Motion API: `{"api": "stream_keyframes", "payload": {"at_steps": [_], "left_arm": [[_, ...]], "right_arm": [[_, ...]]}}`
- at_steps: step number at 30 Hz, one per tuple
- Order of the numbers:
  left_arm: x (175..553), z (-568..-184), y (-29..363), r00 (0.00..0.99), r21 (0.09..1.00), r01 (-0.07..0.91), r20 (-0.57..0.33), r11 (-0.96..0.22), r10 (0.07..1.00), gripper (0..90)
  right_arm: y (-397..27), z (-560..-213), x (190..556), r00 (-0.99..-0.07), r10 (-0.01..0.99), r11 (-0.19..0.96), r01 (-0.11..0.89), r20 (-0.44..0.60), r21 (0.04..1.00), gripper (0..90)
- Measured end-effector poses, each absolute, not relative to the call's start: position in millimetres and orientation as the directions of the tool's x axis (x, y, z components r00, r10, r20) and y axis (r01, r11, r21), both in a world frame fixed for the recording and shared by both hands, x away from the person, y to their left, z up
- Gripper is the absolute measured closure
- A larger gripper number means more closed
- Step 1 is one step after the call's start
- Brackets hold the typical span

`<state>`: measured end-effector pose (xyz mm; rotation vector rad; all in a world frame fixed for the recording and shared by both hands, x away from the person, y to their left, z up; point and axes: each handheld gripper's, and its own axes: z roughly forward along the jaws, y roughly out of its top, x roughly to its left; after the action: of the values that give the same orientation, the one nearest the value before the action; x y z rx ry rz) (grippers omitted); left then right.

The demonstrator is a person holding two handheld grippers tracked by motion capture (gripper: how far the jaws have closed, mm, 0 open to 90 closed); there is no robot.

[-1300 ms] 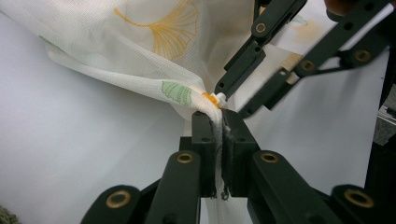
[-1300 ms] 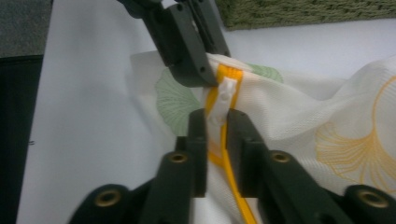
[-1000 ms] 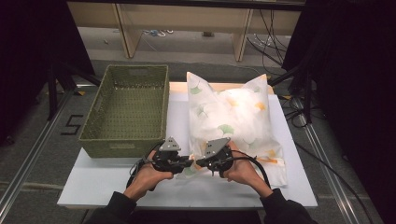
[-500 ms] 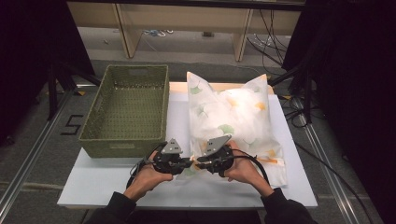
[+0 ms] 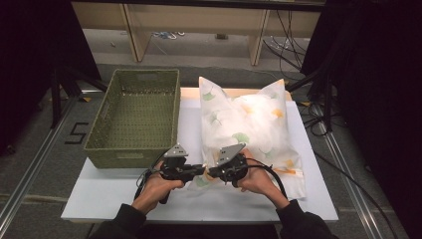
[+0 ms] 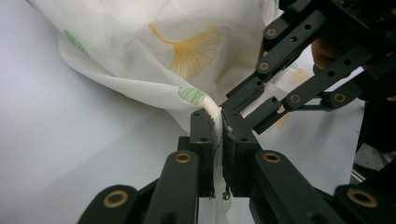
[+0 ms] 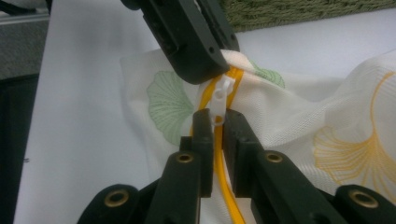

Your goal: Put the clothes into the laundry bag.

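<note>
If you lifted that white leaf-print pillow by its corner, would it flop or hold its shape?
The white leaf-print pillow would probably sag: its thin cover bunches where the left gripper pinches it. It looks puffy, so likely light for its size. The right gripper is shut on the white zipper pull, which might slide under load.

Ginkgo-print white pillowcase lies flat, orange zipper at near corner.
</note>
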<state>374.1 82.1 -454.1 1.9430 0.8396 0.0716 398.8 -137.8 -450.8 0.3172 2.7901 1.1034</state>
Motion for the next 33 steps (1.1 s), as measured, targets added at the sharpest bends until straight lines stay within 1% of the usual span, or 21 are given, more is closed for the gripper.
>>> {"api": "stream_keyframes", "payload": {"at_steps": [1,2,5,7,9,10,15,16,25,28,32,33], "left_arm": [[373.1,-453.6,81.0,0.764,0.809,0.514,-0.28,-0.285,0.582,83.3],[371.7,-452.8,79.5,0.766,0.811,0.509,-0.274,-0.289,0.582,83.5],[368.7,-449.1,77.7,0.776,0.819,0.486,-0.244,-0.305,0.581,83.7],[368.3,-447.6,77.6,0.789,0.818,0.466,-0.211,-0.337,0.577,83.7],[368.5,-447.9,78.3,0.798,0.821,0.452,-0.198,-0.348,0.569,83.7],[368.4,-448.0,78.2,0.801,0.823,0.451,-0.202,-0.345,0.564,83.7],[367.4,-447.9,77.8,0.793,0.819,0.457,-0.199,-0.346,0.576,83.7],[367.4,-447.6,78.2,0.798,0.817,0.447,-0.18,-0.364,0.575,83.7],[365.8,-447.0,76.8,0.806,0.821,0.427,-0.157,-0.378,0.571,83.6],[364.6,-446.9,76.1,0.798,0.818,0.441,-0.17,-0.37,0.578,83.6],[364.2,-446.8,74.4,0.807,0.822,0.424,-0.151,-0.381,0.572,83.7],[364.4,-446.8,74.8,0.812,0.821,0.419,-0.148,-0.387,0.564,83.7]], "right_arm": [[-138.2,-451.0,399.2,-0.97,0.241,0.707,0.155,-0.029,0.69,81.4],[-138.7,-451.1,399.7,-0.969,0.245,0.704,0.158,-0.028,0.693,81.2],[-140.4,-449.9,400.1,-0.973,0.23,0.701,0.144,-0.03,0.698,83.7],[-140.3,-449.0,399.0,-0.975,0.216,0.704,0.128,-0.04,0.698,84.6],[-139.3,-448.2,399.0,-0.979,0.194,0.709,0.097,-0.06,0.699,85.2],[-139.9,-447.8,398.2,-0.977,0.208,0.708,0.117,-0.047,0.697,85.3],[-142.0,-446.7,399.4,-0.977,0.212,0.693,0.137,-0.018,0.708,84.0],[-142.4,-446.3,399.7,-0.978,0.209,0.691,0.136,-0.017,0.71,84.0],[-140.8,-446.5,397.7,-0.977,0.213,0.699,0.138,-0.02,0.702,89.4],[-141.4,-444.8,396.8,-0.976,0.217,0.698,0.144,-0.016,0.701,89.9],[-140.1,-446.3,397.3,-0.969,0.247,0.682,0.191,0.024,0.706,89.4],[-139.5,-447.0,397.3,-0.969,0.246,0.686,0.187,0.018,0.704,89.5]]}}
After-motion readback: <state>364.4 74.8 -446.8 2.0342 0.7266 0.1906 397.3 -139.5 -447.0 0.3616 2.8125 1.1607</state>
